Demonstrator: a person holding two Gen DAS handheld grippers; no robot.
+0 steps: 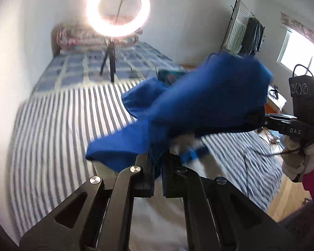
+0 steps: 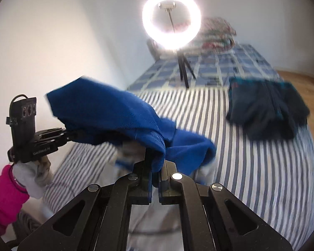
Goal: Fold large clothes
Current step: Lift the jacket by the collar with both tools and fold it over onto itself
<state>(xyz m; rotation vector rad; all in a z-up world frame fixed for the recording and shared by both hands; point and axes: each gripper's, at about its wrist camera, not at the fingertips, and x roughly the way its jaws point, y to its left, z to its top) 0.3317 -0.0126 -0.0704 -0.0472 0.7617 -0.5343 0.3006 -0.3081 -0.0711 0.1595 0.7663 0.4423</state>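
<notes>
Two grippers are used so that the blue garment (image 1: 198,104) hangs spread between them above the striped bed (image 1: 52,129): the left gripper (image 1: 156,167) has its jaws clamped on one edge, the right gripper (image 2: 157,168) on another. A dark folded garment (image 2: 265,108) is kept aside, apparently finished.

A home bedroom: striped bed (image 2: 251,177), pillows (image 1: 73,35), clothes rack (image 1: 245,33).

Blue garment (image 1: 209,96): matt knitted cloth, fine ribbed weave. Striped bedsheet (image 2: 251,167): smooth matt cotton-like cloth. Left gripper (image 1: 157,163), right gripper (image 2: 157,167): matt black plastic, shiny metal rivets. Floor (image 2: 303,83): smooth wood. Dark garment (image 2: 265,108): fuzzy cloth.
</notes>
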